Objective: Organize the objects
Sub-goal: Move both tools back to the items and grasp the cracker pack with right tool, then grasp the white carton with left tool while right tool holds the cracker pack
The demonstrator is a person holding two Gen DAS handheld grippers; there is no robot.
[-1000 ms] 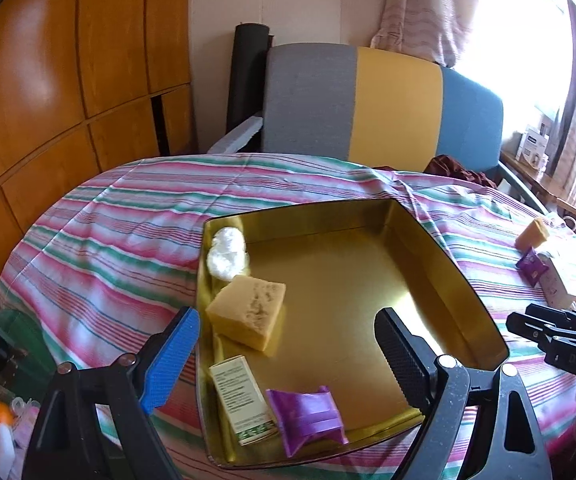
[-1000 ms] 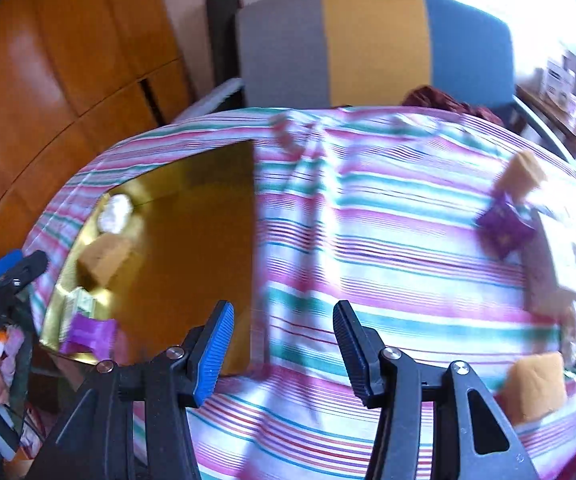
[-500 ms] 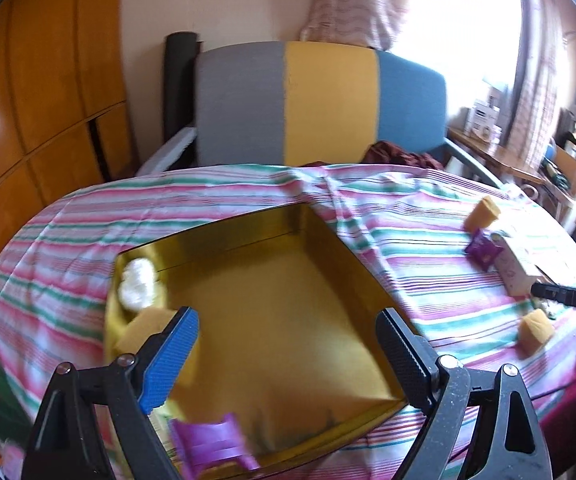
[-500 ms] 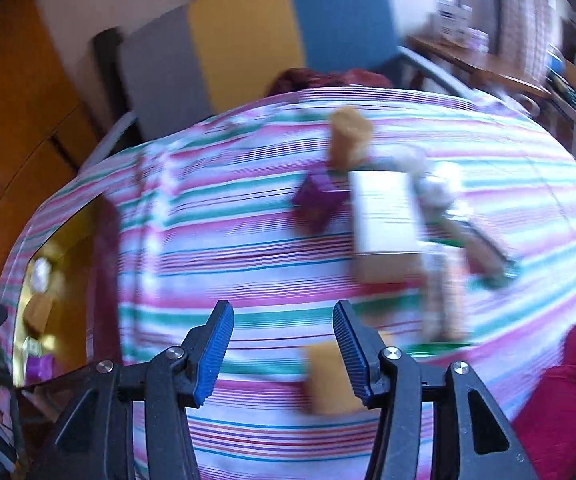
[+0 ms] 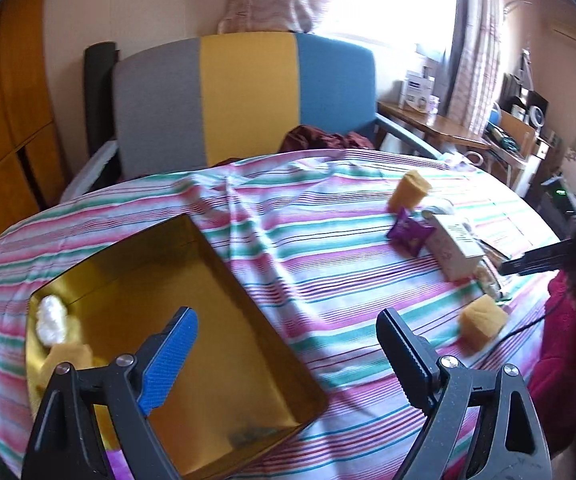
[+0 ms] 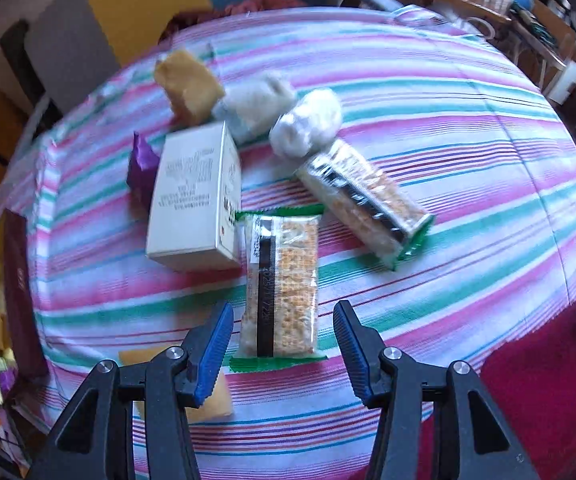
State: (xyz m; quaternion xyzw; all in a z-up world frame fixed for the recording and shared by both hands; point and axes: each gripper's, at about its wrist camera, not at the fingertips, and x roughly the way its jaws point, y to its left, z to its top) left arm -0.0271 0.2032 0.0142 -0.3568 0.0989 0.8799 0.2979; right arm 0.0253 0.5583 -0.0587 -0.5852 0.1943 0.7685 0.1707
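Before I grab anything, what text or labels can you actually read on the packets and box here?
None reads clearly.
White box: several printed lines, too blurred to read.
Near cracker packet: print along its dark stripe, illegible.
Far cracker packet: the same, blurred.
Purple packet: no readable print.

Left gripper (image 5: 286, 346): jaws spread wide, nothing between the fingers. Right gripper (image 6: 283, 340): jaws spread wide, fingers angled downward, nothing gripped between the pads (image 6: 214, 344).

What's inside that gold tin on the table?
In the gold tin: a white cotton ball and a yellow sponge. The left gripper hides the near corner.
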